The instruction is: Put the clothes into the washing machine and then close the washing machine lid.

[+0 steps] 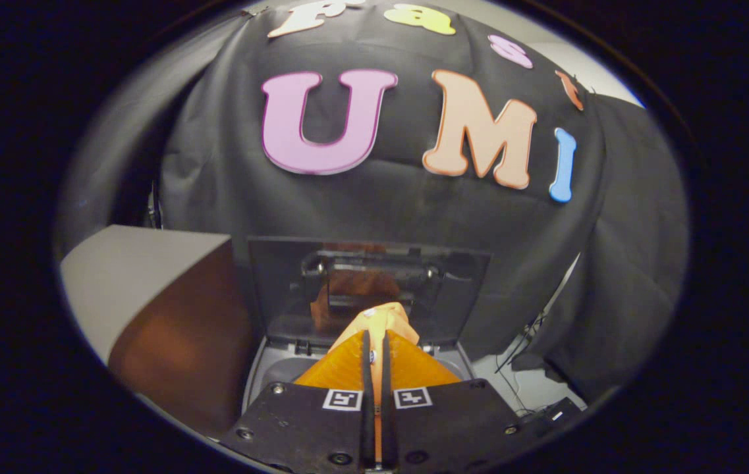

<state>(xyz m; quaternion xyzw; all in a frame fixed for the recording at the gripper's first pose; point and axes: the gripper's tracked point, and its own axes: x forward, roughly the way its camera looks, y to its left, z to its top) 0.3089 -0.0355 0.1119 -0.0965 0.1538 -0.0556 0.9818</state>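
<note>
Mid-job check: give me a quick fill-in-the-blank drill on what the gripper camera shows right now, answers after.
1. The hand-held gripper has its fingers closed on a piece of ____ cloth.
2. The washing machine lid stands ____.
3. The cloth is held ____ the machine's opening, not yet dropped inside.
4. Beside the machine stands a ____ box with a pale top.

Missing words: orange; open; above; brown
</note>
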